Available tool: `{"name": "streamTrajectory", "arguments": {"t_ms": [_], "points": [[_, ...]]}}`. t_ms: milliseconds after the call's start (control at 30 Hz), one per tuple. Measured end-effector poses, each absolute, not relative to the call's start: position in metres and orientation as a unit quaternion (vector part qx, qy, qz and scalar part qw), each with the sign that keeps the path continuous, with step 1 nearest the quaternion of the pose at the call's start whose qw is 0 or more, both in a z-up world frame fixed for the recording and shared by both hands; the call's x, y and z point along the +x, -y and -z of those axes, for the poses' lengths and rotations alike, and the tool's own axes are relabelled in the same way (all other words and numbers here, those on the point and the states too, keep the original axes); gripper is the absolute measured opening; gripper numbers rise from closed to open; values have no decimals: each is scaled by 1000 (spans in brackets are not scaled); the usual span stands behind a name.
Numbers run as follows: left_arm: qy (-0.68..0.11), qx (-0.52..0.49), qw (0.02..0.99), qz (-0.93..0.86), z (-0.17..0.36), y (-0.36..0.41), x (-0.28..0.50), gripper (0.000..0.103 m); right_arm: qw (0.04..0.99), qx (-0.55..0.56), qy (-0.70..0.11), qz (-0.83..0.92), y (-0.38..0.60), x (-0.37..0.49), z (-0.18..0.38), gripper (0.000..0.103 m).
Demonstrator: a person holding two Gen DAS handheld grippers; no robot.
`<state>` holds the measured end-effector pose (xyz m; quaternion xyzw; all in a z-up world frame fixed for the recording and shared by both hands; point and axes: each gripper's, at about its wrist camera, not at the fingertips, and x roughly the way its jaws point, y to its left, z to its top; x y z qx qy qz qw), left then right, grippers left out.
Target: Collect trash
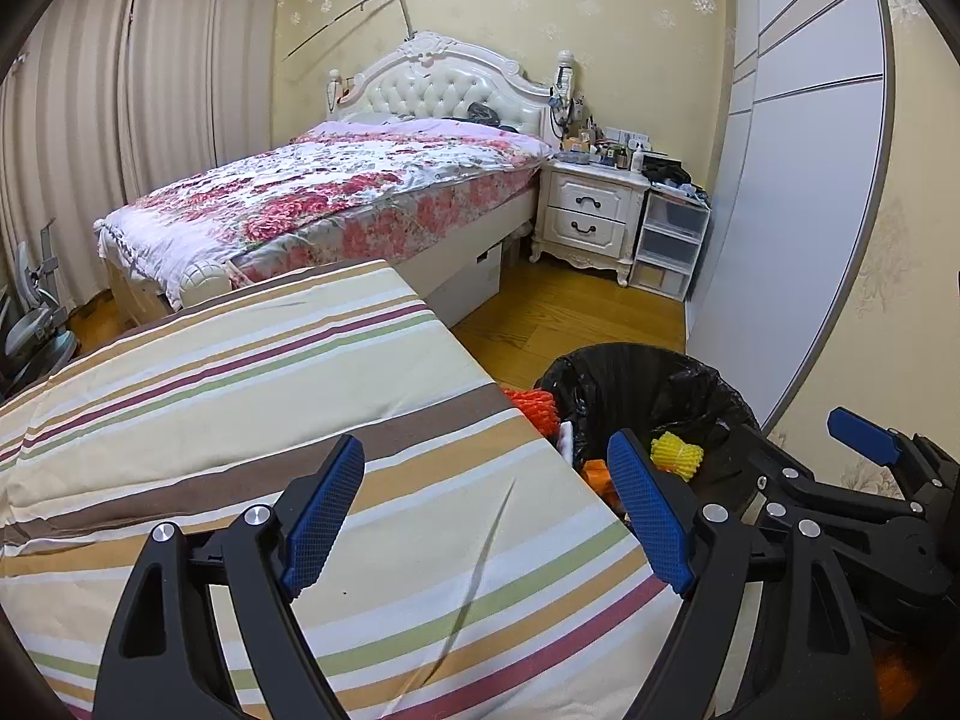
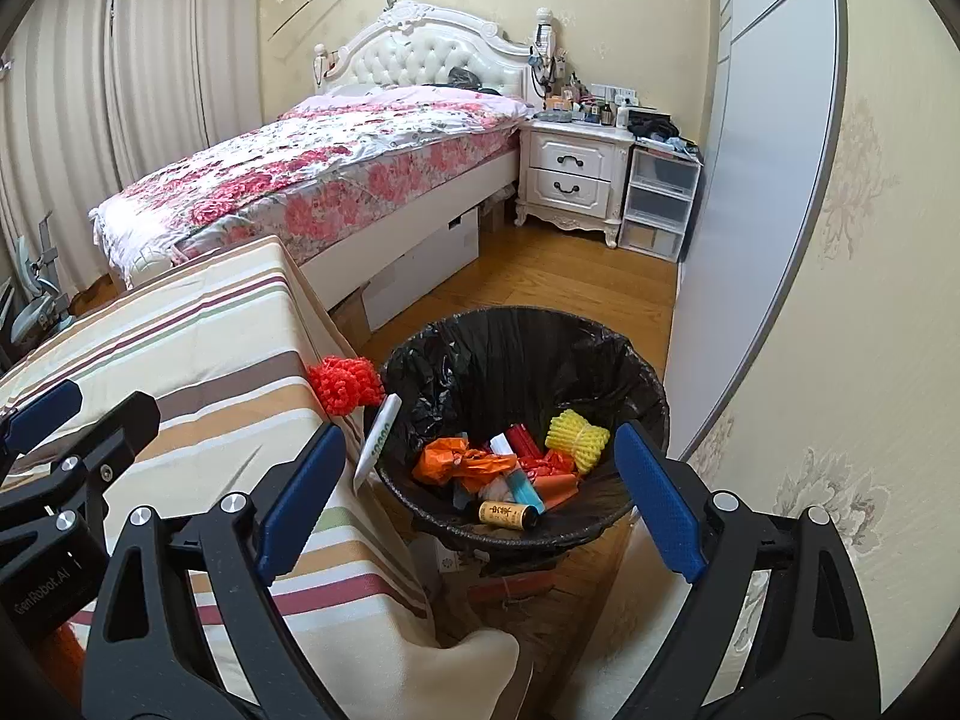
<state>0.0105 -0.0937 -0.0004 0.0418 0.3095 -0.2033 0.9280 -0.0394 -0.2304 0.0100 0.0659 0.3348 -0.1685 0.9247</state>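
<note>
Trash is gathered in a bin (image 2: 522, 420) lined with a black bag, which stands on the wooden floor (image 2: 570, 276) just beside a bench (image 2: 198, 348) draped in a striped cloth. Inside the bin, a yellow foam net (image 2: 576, 432), crumpled orange plastic (image 2: 462, 465), a red wrapper (image 2: 522, 438), a small light-blue tube (image 2: 525, 489) and a dark cylinder with a gold label (image 2: 507, 515) are seen lying together near the bottom. A red foam net (image 2: 347, 385) is found at the bench edge, next to the bin's rim, and a white tube with green print (image 2: 377, 441) is propped between the bench cloth and the rim, tilted.

The right gripper (image 2: 480, 501) is held above the near side of the bin, its blue pads spread wide with nothing between them. The left gripper (image 1: 486, 516) is held over the striped cloth, also spread wide and holding nothing; its right pad is seen overlapping the bin's edge in the left wrist view.

Further back, a bed (image 2: 336, 174) with a pink floral cover and a white padded headboard is seen against the wall. A white nightstand (image 2: 570, 180) crowded with small items is set beside it, with clear plastic drawers (image 2: 657, 204) next to that. Beige curtains (image 2: 120, 90) are drawn at the left.
</note>
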Motion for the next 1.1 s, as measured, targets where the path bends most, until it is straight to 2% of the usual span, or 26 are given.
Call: {"name": "streamTrajectory", "arguments": {"t_ms": [1100], "points": [[-310, 41, 928, 202, -1, 89, 7, 81, 928, 64, -327, 167, 226, -47, -16, 89]]}}
